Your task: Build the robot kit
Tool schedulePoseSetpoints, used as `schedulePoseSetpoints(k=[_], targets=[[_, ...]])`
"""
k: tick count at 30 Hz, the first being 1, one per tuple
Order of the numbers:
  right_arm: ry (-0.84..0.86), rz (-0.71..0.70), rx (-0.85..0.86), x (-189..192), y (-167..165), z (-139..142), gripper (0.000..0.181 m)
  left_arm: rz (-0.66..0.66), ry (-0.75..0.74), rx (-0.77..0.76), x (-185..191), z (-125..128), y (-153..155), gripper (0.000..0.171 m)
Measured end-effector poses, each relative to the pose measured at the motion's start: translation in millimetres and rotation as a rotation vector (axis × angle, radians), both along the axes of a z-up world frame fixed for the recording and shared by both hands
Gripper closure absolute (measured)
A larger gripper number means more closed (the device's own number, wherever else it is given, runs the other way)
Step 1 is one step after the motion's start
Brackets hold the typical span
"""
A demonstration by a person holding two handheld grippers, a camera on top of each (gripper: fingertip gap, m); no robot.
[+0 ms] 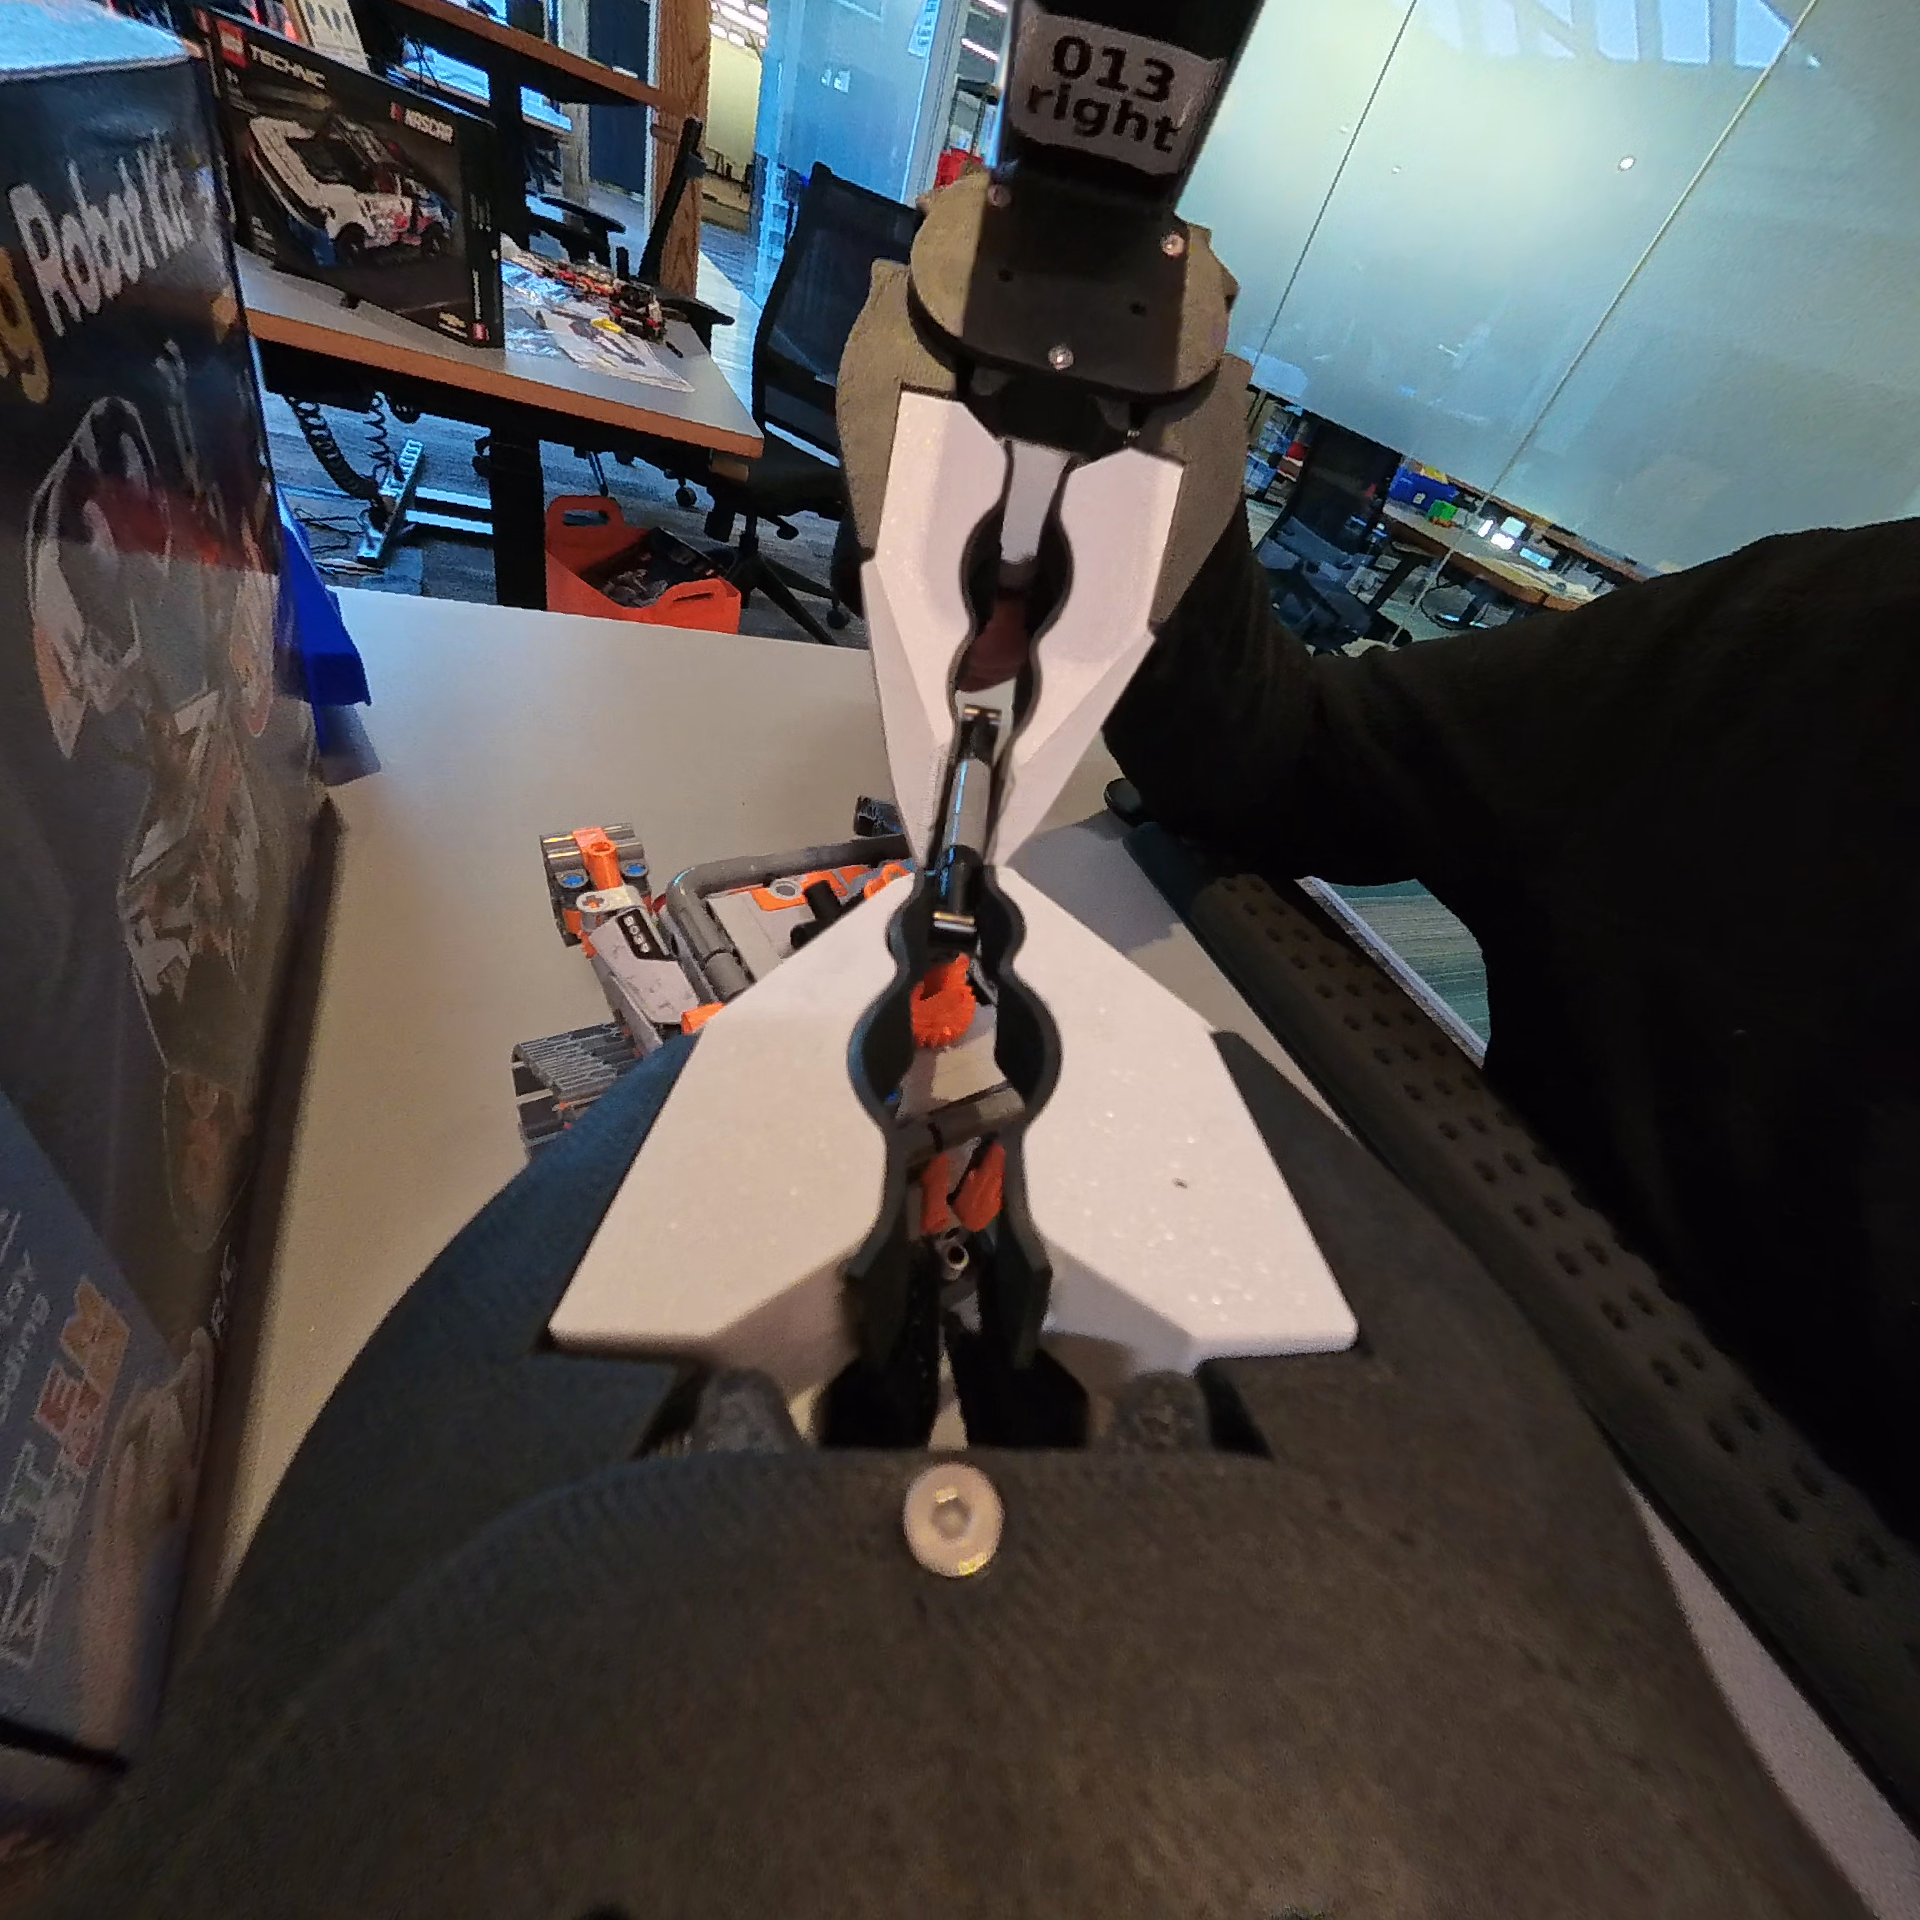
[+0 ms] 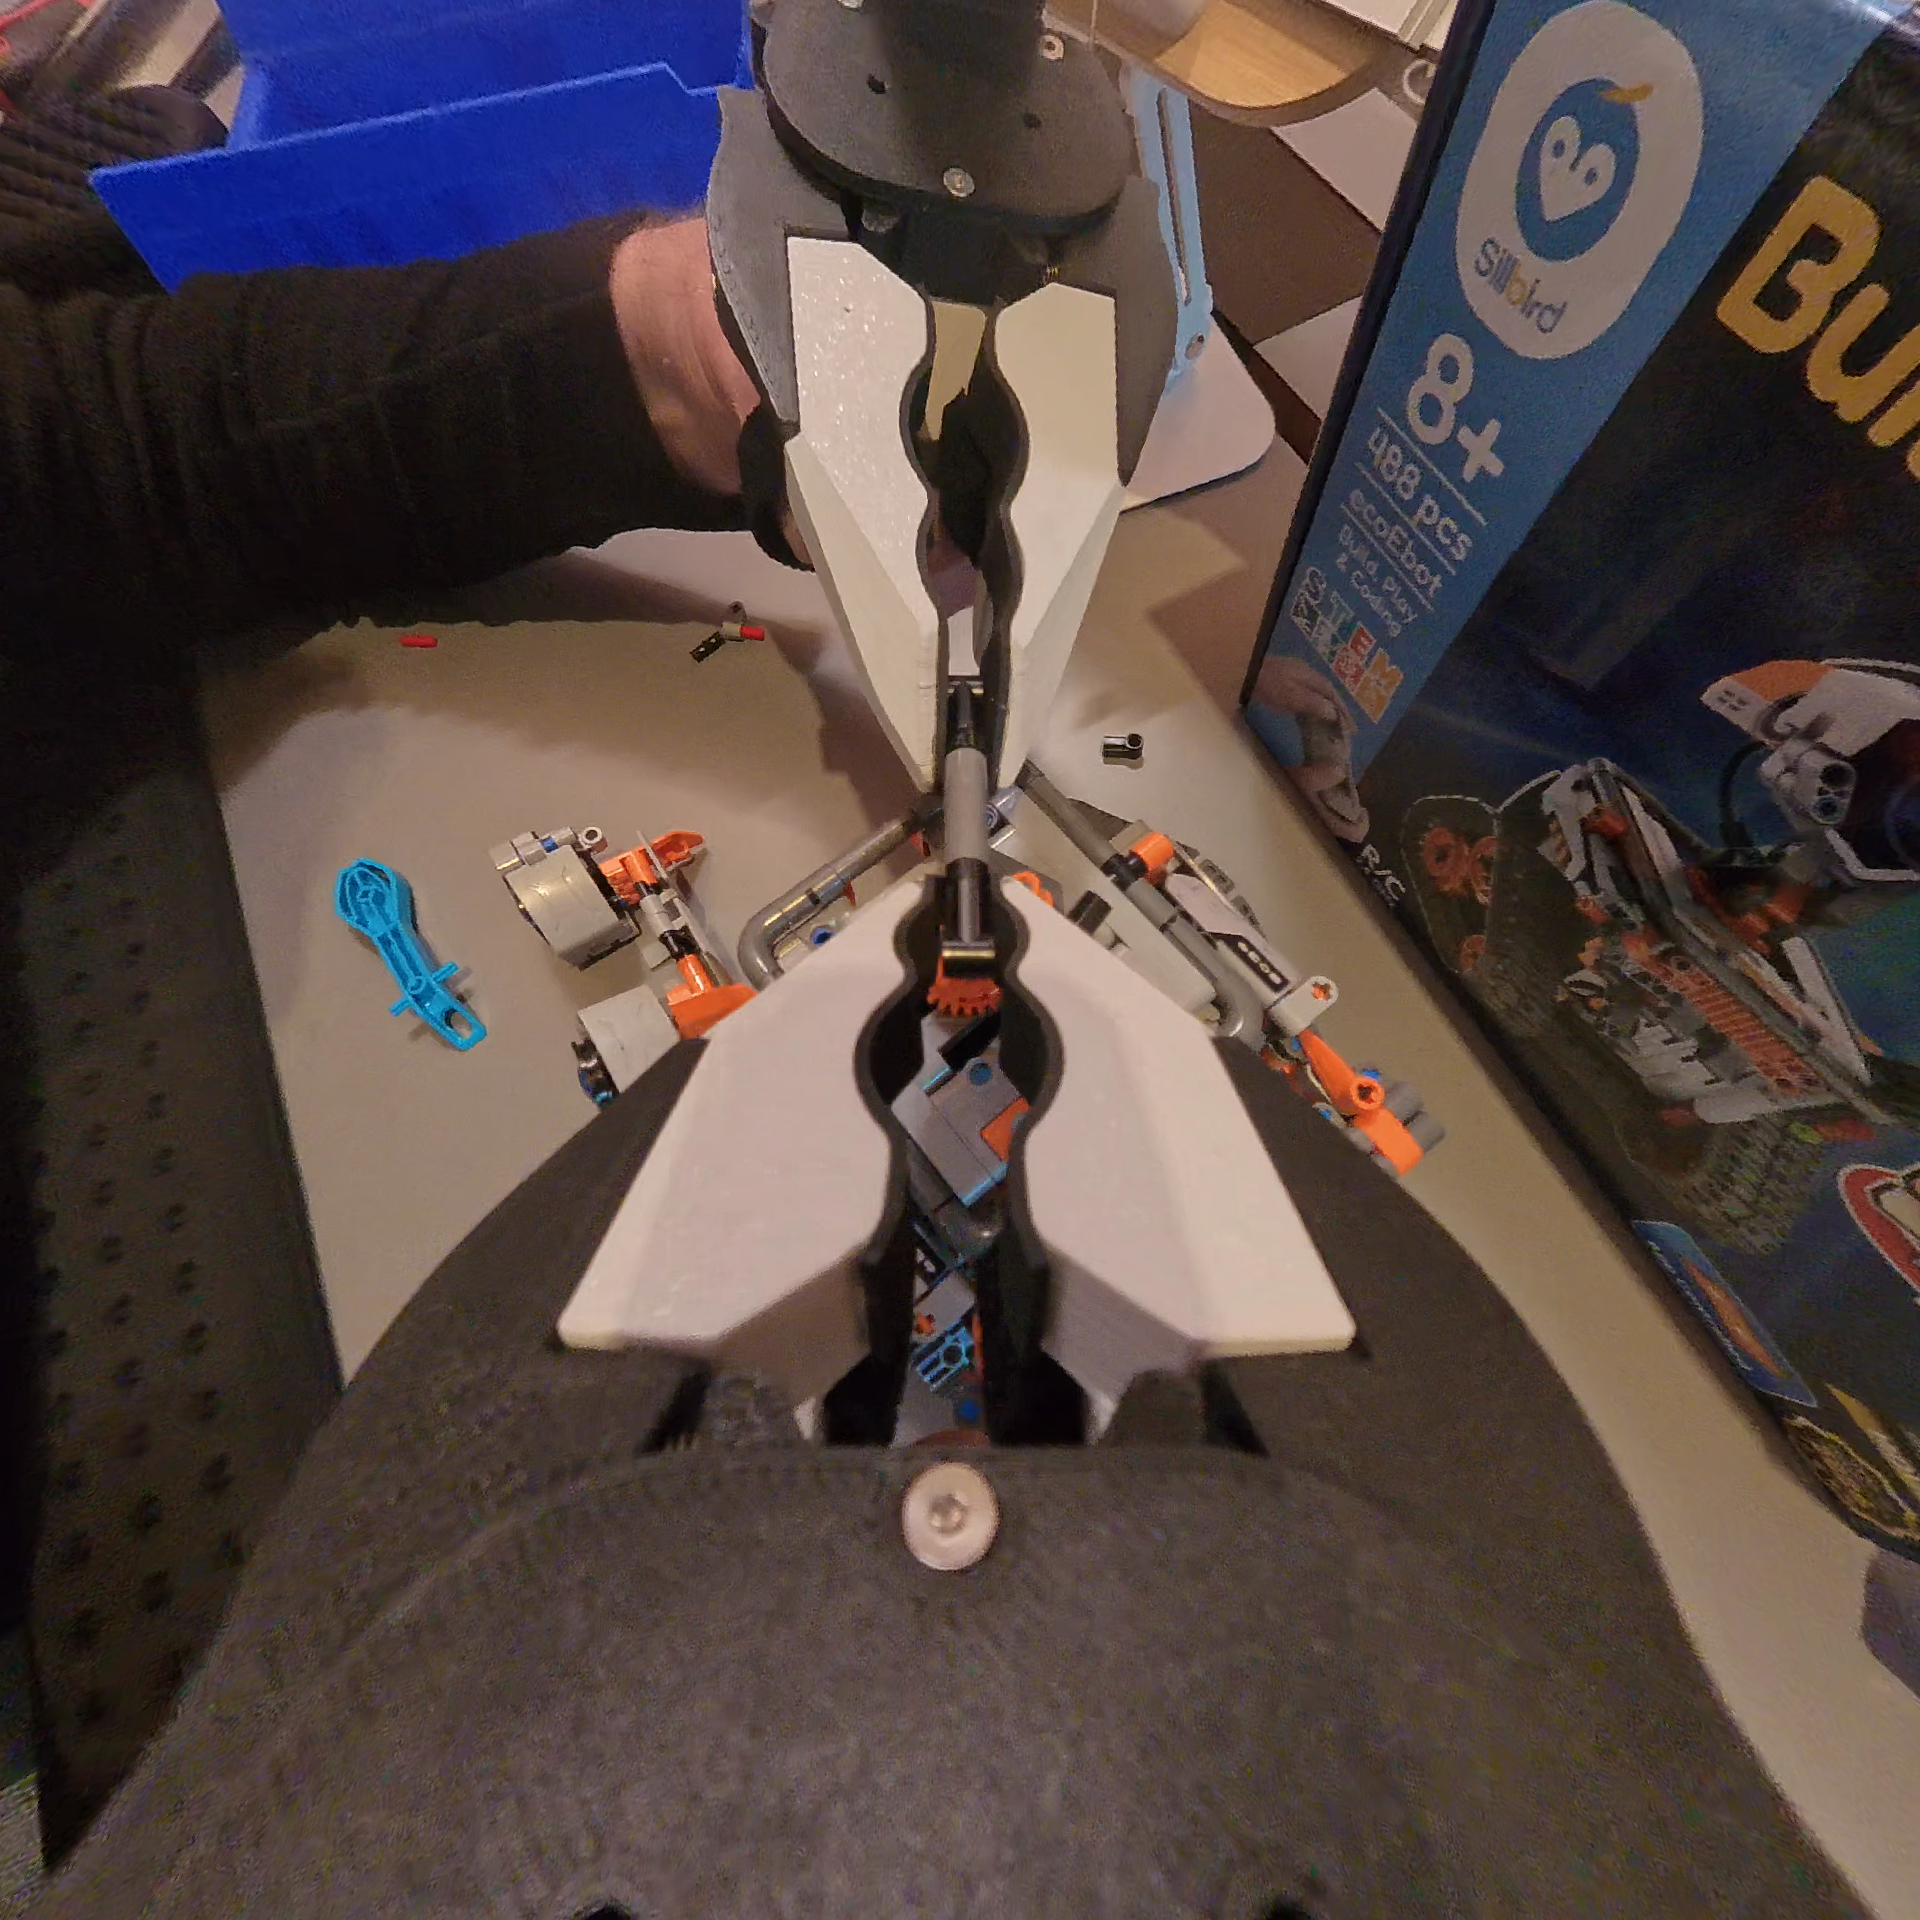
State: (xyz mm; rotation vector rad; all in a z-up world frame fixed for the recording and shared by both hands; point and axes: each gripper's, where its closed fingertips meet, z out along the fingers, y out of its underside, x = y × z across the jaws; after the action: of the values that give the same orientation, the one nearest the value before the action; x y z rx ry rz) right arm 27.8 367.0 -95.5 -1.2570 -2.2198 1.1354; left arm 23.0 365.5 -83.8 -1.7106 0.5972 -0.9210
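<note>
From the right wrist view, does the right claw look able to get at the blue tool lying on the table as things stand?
Probably not right now. The right claw is shut on a thin axle that the left claw also grips. The blue tool lies in the open with bare table around it, so only the occupied grip hinders.

Pale table (image 2: 343,1143), half-built orange-grey brick model (image 2: 644,935) sprawled mid-top. Blue spanner-ish piece (image 2: 405,951) left of model, big kit box (image 2: 1621,644) right of it, blue bin (image 2: 436,156) behind.
</note>
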Motion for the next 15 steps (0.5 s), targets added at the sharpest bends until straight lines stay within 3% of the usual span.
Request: schedulePoseSetpoints(k=[15], targets=[[0.007, -0.04, 0.167, 2.2, -12.4, -2.3, 0.167, -0.052, 0.003, -0.004, -2.5, -3.3, -8.5, 0.162]])
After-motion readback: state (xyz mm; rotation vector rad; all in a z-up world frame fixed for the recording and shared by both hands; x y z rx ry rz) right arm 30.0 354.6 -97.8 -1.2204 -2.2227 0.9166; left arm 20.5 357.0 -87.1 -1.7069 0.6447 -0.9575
